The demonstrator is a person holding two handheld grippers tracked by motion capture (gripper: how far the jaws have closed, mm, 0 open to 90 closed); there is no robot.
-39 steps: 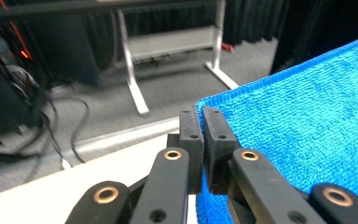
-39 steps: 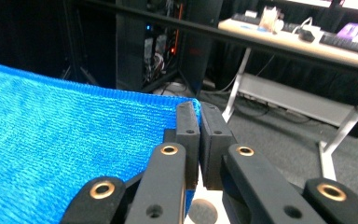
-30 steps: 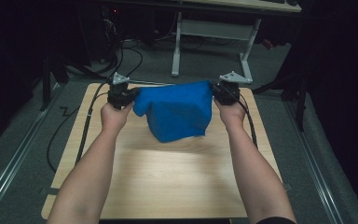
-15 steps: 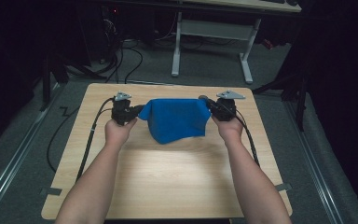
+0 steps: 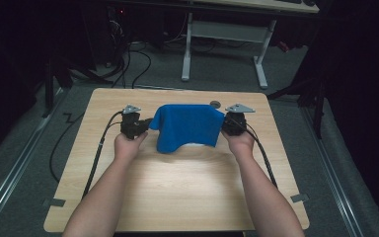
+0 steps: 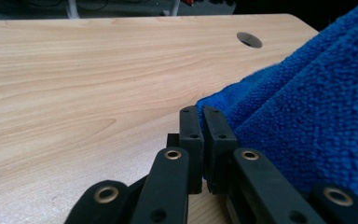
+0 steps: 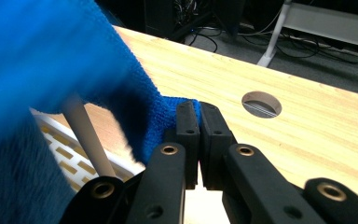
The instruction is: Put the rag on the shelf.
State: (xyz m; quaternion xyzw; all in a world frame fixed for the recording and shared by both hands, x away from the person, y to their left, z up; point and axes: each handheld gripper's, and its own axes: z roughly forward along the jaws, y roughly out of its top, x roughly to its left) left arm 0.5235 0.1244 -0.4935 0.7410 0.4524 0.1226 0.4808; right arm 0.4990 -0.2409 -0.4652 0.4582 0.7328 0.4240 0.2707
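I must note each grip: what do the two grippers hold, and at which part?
Both hold one blue terry cloth. The left gripper pinches its left corner, the right gripper its right corner, jaws shut on the fabric.

Light falls from above onto the wooden table [image 5: 177, 197], with a pale glare patch near its middle; the room around is nearly black. In the right gripper view the blue cloth [image 7: 37, 60] is badly blurred close up, the far edge soft
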